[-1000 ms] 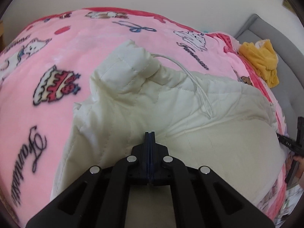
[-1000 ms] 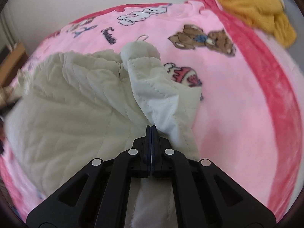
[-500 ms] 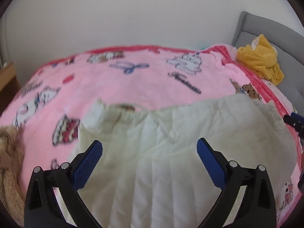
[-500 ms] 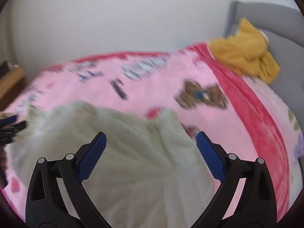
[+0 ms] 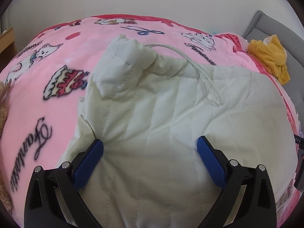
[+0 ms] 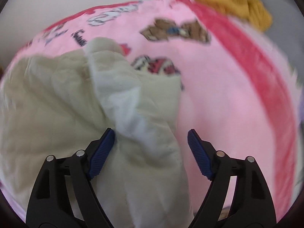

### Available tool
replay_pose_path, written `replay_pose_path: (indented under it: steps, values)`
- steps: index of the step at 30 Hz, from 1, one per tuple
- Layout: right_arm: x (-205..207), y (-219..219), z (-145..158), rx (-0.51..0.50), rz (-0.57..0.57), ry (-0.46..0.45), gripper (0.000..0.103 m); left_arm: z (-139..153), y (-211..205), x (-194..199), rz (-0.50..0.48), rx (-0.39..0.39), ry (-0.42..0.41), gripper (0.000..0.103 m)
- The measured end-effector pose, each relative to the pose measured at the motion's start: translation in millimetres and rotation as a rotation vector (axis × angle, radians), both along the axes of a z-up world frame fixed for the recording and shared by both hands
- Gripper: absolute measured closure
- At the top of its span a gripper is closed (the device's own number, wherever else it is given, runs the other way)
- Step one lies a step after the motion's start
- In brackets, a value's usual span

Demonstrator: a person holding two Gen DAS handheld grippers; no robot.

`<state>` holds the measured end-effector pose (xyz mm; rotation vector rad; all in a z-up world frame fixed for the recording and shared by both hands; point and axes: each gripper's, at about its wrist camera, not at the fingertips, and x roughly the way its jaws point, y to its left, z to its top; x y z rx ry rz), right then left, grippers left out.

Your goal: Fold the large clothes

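Both our claws, pinched tight a second ago, now straddle the quilted cream jacket [image 5: 152, 133]: left claw [image 5: 150, 152] spread wide, right claw [image 6: 151, 144] closing, nothing gripped.

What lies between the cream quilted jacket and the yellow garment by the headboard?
Only bare pink blanket separates the cream quilted jacket from the yellow garment, in the left wrist view.

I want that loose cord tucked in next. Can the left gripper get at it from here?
Probably yes: the left gripper is open over the cream jacket, and the cord lies exposed ahead, nothing covering it.
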<state>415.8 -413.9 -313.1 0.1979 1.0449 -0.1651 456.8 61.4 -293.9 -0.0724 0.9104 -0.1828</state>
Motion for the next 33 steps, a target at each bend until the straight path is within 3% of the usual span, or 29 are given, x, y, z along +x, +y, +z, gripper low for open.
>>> replay_pose_path:
  steps: [3,5,7,11,13,17,19,21,23,24,27,30,33]
  values:
    - [0,6,2,-0.035,0.008,0.003,0.021,1,-2,-2,0.009,0.005,0.0,0.005]
    - [0,3,8,-0.004,0.0,0.011,0.019,11,-7,0,-0.002,0.044,0.012,0.006]
    - [-1,-1,19,0.021,-0.001,-0.001,0.017,31,-9,-4,-0.033,0.07,0.019,0.006]
    - [-5,-4,48,0.017,0.083,-0.034,0.01,72,4,-19,-0.09,0.121,-0.06,0.005]
    - [-6,-7,60,0.025,0.129,-0.036,0.008,81,19,-16,-0.103,0.12,-0.035,0.005]
    - [-1,-25,65,0.105,0.169,0.003,0.008,64,67,17,-0.102,-0.058,0.198,0.005]
    - [6,-38,57,0.223,0.192,0.049,0.008,45,86,36,-0.093,-0.176,0.317,0.005]
    - [16,-49,45,0.348,0.229,0.119,0.008,28,94,48,-0.123,-0.243,0.383,0.005]
    - [30,-60,23,0.478,0.263,0.255,0.008,8,99,64,-0.165,-0.31,0.456,0.005]
    - [32,-63,16,0.496,0.259,0.296,0.008,-5,101,73,-0.183,-0.365,0.512,0.005]
    - [38,-74,-3,0.532,0.274,0.364,0.008,-37,96,86,-0.229,-0.406,0.65,0.005]
    - [38,-82,-17,0.64,0.275,0.381,0.008,-50,97,94,-0.26,-0.446,0.714,0.004]
    - [41,-79,-24,0.646,0.304,0.382,0.008,-56,97,102,-0.314,-0.463,0.769,0.004]
